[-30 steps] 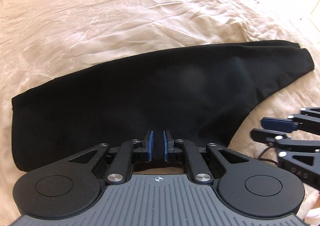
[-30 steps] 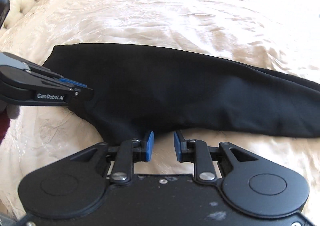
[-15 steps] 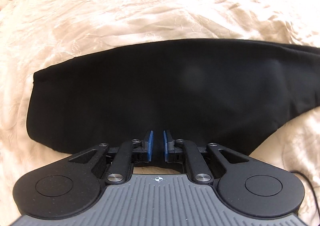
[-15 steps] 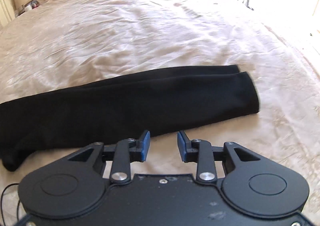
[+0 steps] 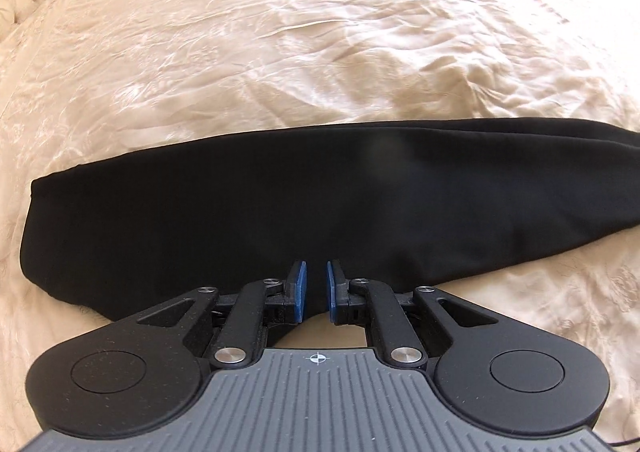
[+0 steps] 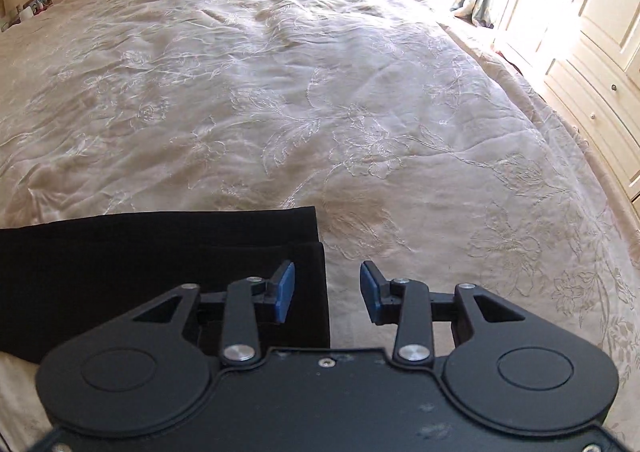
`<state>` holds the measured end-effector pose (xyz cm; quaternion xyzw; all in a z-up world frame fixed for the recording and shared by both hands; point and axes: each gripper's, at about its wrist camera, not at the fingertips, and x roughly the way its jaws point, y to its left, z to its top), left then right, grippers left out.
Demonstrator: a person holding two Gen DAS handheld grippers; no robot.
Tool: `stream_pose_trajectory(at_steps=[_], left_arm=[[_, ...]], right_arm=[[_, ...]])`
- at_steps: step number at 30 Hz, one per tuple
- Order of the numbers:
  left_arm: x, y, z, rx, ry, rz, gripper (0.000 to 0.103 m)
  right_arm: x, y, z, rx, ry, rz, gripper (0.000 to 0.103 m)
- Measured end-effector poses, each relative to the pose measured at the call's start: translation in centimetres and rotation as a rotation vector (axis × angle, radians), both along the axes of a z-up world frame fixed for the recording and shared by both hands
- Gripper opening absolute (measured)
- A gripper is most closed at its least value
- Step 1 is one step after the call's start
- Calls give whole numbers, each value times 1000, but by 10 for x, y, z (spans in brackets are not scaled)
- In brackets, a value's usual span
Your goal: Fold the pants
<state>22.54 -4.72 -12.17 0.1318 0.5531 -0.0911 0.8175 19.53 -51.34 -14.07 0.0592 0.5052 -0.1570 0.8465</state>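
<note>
No legible writing. Left claw (image 5: pixel 313 290) nearly closed, empty, above black pants (image 5: pixel 280 204); right claw (image 6: pixel 327 292), just widened, empty.

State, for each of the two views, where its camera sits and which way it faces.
Left wrist: on the left tool, angled down at the wide end of the black pants; its own fingers show.
Right wrist: on the right tool, angled down over the leg cuffs; fingers show.
Shared: the pants on the beige bedspread.
</note>
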Motion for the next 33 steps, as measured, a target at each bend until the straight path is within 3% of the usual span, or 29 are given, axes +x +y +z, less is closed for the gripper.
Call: stream_pose_trajectory(at_steps=[5, 7, 8, 9, 13, 16, 20, 22, 24, 28, 33], left_arm=[[-3, -24, -7, 20, 14, -52, 11], [-2, -27, -10, 25, 22, -54, 11], [0, -31, -12, 28, 29, -51, 11], [1, -33, -14, 30, 35, -47, 11], [10, -43, -19, 37, 43, -46, 11], [18, -49, -20, 33, 34, -43, 11], [29, -60, -28, 32, 41, -50, 11], [33, -65, -31, 40, 34, -61, 11], [39, -70, -37, 43, 34, -64, 11], [52, -72, -46, 53, 26, -78, 11], [83, -63, -71, 99, 51, -94, 11]], right_arm=[[8, -8, -7, 90, -7, 54, 39], [17, -5, -12, 116, 8, 97, 34], [20, -2, -13, 119, 19, 123, 14], [22, 3, -13, 104, 29, 149, 3], [32, 15, 3, 72, -16, 221, 2], [49, 5, 10, 25, -51, 180, 2], [64, -17, -7, 113, 13, 114, 3], [61, -16, -15, 110, 45, 123, 10], [54, -16, -18, 90, 52, 105, 30], [31, -20, 0, 49, -29, 17, 32], [21, 16, 28, -8, -102, 159, 33]])
